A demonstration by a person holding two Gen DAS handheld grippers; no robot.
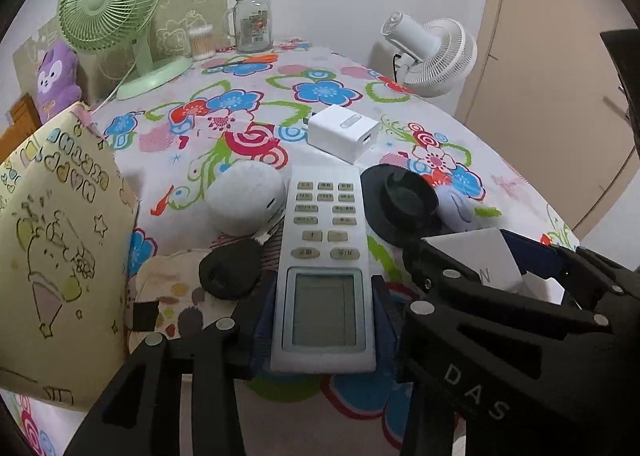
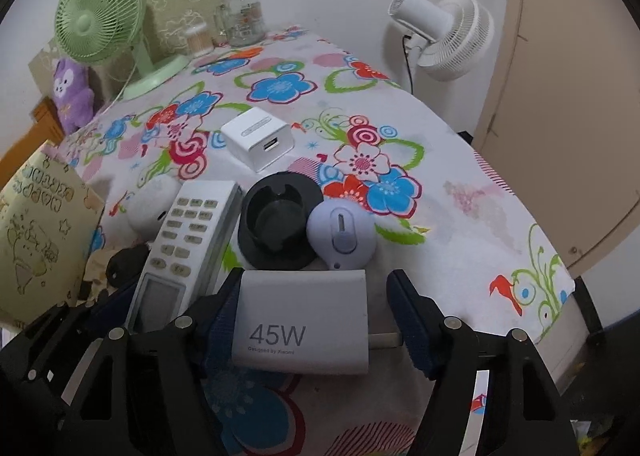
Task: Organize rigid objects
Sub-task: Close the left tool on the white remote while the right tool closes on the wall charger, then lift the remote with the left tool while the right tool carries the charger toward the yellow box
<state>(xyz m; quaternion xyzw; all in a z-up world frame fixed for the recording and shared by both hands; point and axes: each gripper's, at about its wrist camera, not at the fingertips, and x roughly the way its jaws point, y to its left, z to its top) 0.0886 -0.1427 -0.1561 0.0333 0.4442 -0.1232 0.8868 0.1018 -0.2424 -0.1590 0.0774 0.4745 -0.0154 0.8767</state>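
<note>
My left gripper [image 1: 324, 316] is shut on the screen end of a white remote control [image 1: 324, 215], which points away over the flowered tablecloth. My right gripper [image 2: 316, 288] stands open around a white 45W charger [image 2: 304, 320]. The left pad touches the charger's side and the right pad is apart from its body, near the prongs. Beyond them lie a black round holder [image 2: 280, 223], a lilac round device [image 2: 342, 236], a small white cube charger [image 2: 258, 143] and a white egg-shaped case [image 1: 246, 197]. A black oval piece [image 1: 230, 270] lies left of the remote.
A yellow printed bag [image 1: 60, 248] stands close on the left. At the back are a green fan [image 1: 112, 3], a glass jar [image 1: 254, 23], a cotton-swab box [image 1: 200, 41] and a purple plush [image 1: 56, 73]. A white fan [image 2: 452, 35] stands beyond the table's right edge [image 2: 520, 191].
</note>
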